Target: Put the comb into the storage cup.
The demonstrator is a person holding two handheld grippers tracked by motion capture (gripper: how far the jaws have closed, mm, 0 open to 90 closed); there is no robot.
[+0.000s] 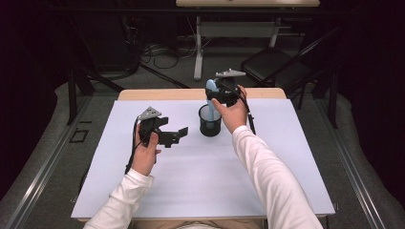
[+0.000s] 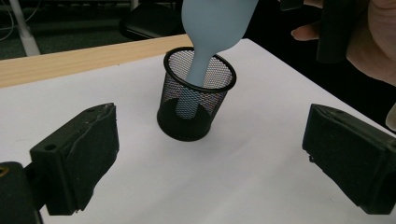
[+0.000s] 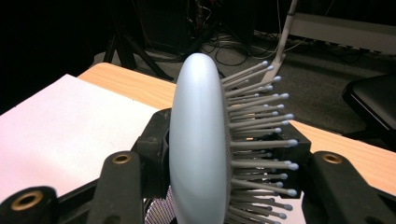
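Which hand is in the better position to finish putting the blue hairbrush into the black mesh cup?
Right. The right tongs are shut on the hairbrush, whose handle is already inside the mesh cup. The left tongs are open with nothing between them, beside the cup.

The person wears long white sleeves (image 1: 267,176) that reach to both wrists. Each hand carries a matte black two-jaw gripper. The left gripper (image 1: 179,135) has blocky, rectangular black jaw pads with worn, scuffed edges and a small round hole near the back of each pad. A grey three-cornered plate (image 1: 150,112) sits on top of its body, and a thin black cable (image 1: 132,150) trails back from it. The right gripper (image 3: 224,154) shows brass-coloured round inserts behind its jaws, a like grey plate (image 1: 230,73) above it, and its own black cable (image 1: 249,117).
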